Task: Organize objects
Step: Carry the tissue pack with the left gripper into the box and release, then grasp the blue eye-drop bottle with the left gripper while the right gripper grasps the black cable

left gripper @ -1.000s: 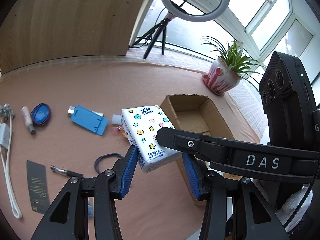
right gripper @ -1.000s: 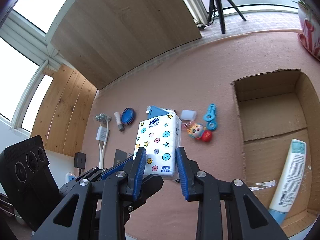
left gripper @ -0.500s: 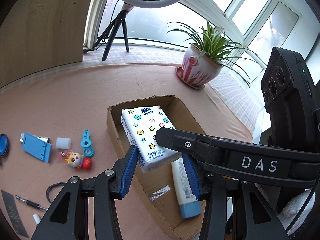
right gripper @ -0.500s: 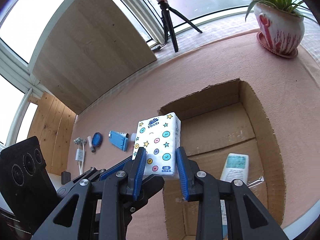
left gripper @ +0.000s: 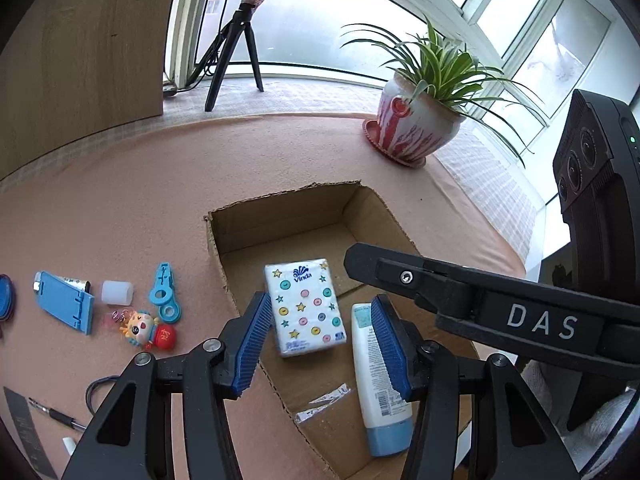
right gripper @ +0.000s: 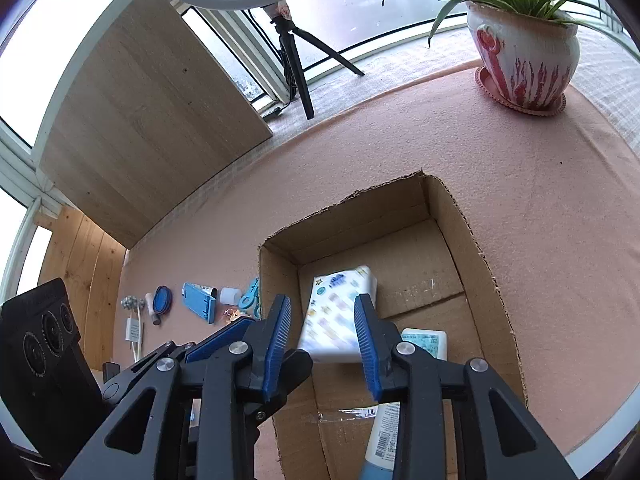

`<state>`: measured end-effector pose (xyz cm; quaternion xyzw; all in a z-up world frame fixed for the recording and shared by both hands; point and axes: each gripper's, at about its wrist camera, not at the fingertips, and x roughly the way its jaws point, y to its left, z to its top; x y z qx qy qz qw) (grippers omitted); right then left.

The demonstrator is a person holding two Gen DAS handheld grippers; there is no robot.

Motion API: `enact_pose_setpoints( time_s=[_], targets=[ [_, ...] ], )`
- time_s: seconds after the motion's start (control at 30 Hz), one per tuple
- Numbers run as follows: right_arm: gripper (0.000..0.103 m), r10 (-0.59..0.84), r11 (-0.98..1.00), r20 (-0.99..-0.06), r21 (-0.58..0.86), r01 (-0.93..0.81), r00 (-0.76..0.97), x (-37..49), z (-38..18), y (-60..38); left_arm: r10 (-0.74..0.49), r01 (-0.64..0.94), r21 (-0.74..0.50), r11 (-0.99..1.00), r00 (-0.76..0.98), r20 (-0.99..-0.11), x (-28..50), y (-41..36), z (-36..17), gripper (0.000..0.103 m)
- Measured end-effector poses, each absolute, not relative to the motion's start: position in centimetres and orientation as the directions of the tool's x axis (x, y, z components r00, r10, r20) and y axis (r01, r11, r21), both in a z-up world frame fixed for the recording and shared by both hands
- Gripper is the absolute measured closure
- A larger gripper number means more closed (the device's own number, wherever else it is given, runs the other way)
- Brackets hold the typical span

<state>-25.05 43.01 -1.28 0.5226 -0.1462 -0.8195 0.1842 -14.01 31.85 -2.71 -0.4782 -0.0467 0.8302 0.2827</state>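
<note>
A white tissue pack (left gripper: 305, 307) with coloured dots lies inside the open cardboard box (left gripper: 280, 210), beside a white lotion tube with a blue cap (left gripper: 378, 376). In the right wrist view the pack (right gripper: 340, 314) is blurred below the fingers, inside the box (right gripper: 460, 216). My right gripper (right gripper: 322, 340) is open above it, touching nothing. My left gripper (left gripper: 320, 344) is open and empty over the box's near left edge.
Left of the box on the pink cloth lie a blue clip (left gripper: 164, 296), a small toy figure (left gripper: 146, 330), a white cap (left gripper: 117, 292), a blue phone stand (left gripper: 66, 304), a pen (left gripper: 56, 414) and a hair band. A potted plant (left gripper: 420, 128) and a ring-light tripod (left gripper: 236, 56) stand behind.
The right gripper carried the tissue pack over the box, opened, and the pack dropped in. Both views swung right, from the loose items to the box.
</note>
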Motion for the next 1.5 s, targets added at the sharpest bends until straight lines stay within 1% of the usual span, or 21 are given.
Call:
enact_pose_setpoints(
  time_s=[0.2, 0.27, 0.33, 0.53, 0.77, 0.93, 1.13, 1.23, 1.5],
  targets=[
    [0.071, -0.474, -0.880, -0.796, 0.443, 0.171, -0.377, -24.5, -1.1, 42.4, 0.496, -0.402, -0.338, -0.851, -0.404, -0.768, -13.5, 30.2, -2.3, 0.047],
    [0.071, -0.474, -0.880, -0.796, 0.439, 0.182, -0.375, -24.3, -0.9, 42.0, 0.486, -0.389, -0.335, -0.859, -0.411, -0.771, -13.2, 29.3, -2.2, 0.045],
    [0.071, -0.485, -0.874, -0.795, 0.448, 0.187, -0.364, -24.1, -0.9, 41.6, 0.478, -0.369, -0.337, -0.866, -0.416, -0.773, -12.9, 28.1, -2.2, 0.044],
    [0.069, -0.515, -0.856, -0.789, 0.459, 0.237, -0.336, -23.3, -0.5, 39.5, 0.432, -0.295, -0.328, -0.897, -0.433, -0.791, -11.4, 23.6, -2.8, 0.044],
    [0.068, -0.540, -0.829, -0.798, 0.449, 0.333, -0.268, -22.1, -1.1, 35.0, 0.349, -0.184, -0.298, -0.937, -0.442, -0.826, -9.4, 17.2, -4.1, 0.042],
    [0.067, -0.529, -0.808, -0.827, 0.421, 0.413, -0.192, -21.2, -2.2, 31.1, 0.275, -0.099, -0.258, -0.961, -0.448, -0.851, -7.6, 12.4, -5.4, 0.041],
    [0.066, -0.488, -0.794, -0.864, 0.382, 0.473, -0.123, -20.6, -3.8, 27.2, 0.224, -0.034, -0.231, -0.972, -0.413, -0.883, -6.1, 8.6, -7.5, 0.041],
    [0.065, -0.436, -0.798, -0.894, 0.333, 0.503, -0.100, -20.5, -5.1, 25.3, 0.226, -0.019, -0.238, -0.971, -0.395, -0.890, -5.9, 7.8, -8.6, 0.041],
    [0.066, -0.285, -0.840, -0.955, 0.207, 0.502, -0.083, -21.9, -9.3, 22.8, 0.233, -0.049, -0.231, -0.972, -0.359, -0.904, -6.1, 8.3, -10.3, 0.041]
  ],
)
